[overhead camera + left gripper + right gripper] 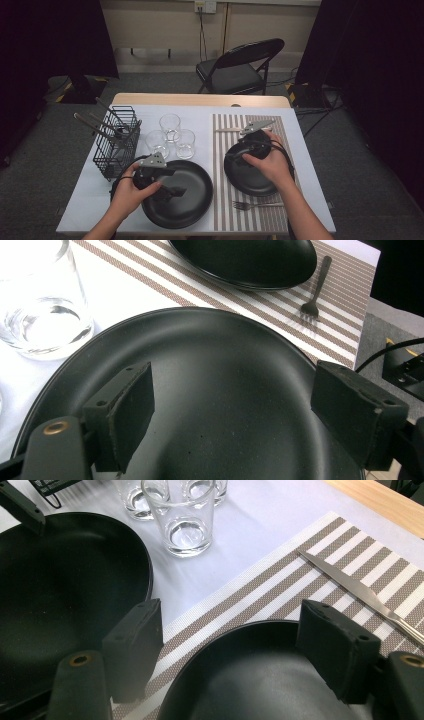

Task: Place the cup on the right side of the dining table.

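Large black plate (192, 192) flat on white cloth at left; smaller black plate (245, 177) flat on striped placemat (222, 150).

No text, label, brand, number or sign can be read on any item on the table, on the grippers, or in the room behind.

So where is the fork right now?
The fork lies on the striped placemat at the near edge in the high view, just in front of the smaller black plate, under the person's right forearm.
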`<act>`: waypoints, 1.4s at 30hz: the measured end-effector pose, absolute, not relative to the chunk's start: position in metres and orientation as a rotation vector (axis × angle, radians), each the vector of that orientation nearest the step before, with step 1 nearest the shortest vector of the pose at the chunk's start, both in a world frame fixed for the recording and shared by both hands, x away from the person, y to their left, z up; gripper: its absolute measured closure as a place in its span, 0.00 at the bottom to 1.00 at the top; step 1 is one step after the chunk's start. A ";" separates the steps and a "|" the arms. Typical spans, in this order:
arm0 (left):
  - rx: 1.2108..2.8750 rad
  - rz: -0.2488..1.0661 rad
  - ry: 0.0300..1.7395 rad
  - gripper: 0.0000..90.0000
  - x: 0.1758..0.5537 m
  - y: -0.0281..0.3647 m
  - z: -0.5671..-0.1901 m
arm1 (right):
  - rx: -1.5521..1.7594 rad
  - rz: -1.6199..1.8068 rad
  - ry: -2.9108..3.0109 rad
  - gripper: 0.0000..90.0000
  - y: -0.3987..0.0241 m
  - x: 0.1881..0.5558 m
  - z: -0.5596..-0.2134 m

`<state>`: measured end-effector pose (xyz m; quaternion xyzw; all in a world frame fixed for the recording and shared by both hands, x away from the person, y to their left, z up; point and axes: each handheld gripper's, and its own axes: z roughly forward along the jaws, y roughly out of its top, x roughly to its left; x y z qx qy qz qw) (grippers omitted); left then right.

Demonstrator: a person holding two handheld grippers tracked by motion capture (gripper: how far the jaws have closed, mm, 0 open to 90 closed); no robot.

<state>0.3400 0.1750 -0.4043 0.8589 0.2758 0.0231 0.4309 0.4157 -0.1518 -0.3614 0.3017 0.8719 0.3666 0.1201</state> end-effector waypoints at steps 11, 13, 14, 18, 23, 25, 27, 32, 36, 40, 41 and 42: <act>2.135 0.060 0.689 0.20 0.338 0.181 -0.404 | 0.885 1.068 2.556 0.29 -0.136 0.428 -0.361; 2.137 0.055 0.686 0.20 0.338 0.182 -0.404 | 0.886 1.067 2.561 0.29 -0.134 0.430 -0.363; 2.137 0.055 0.686 0.20 0.338 0.182 -0.404 | 0.886 1.067 2.561 0.29 -0.134 0.430 -0.363; 2.142 0.049 0.688 0.20 0.339 0.182 -0.407 | 0.888 1.061 2.566 0.29 -0.130 0.434 -0.367; 2.136 0.051 0.689 0.20 0.338 0.183 -0.408 | 0.893 1.071 2.575 0.29 -0.123 0.437 -0.372; 2.139 0.046 0.688 0.20 0.338 0.183 -0.409 | 0.894 1.070 2.579 0.29 -0.120 0.439 -0.372; 2.146 0.047 0.680 0.20 0.338 0.184 -0.409 | 0.896 1.069 2.580 0.29 -0.117 0.441 -0.373; 2.146 0.043 0.684 0.20 0.338 0.184 -0.410 | 0.902 1.076 2.578 0.29 -0.111 0.446 -0.373; 2.144 0.040 0.686 0.20 0.339 0.184 -0.411 | 0.903 1.077 2.573 0.29 -0.108 0.451 -0.372; 2.143 0.034 0.681 0.20 0.338 0.183 -0.411 | 0.911 1.078 2.570 0.29 -0.104 0.455 -0.371; 2.143 0.032 0.682 0.20 0.338 0.183 -0.411 | 0.913 1.082 2.568 0.29 -0.103 0.456 -0.370; 2.143 0.034 0.682 0.20 0.339 0.183 -0.411 | 0.918 1.084 2.569 0.29 -0.102 0.457 -0.370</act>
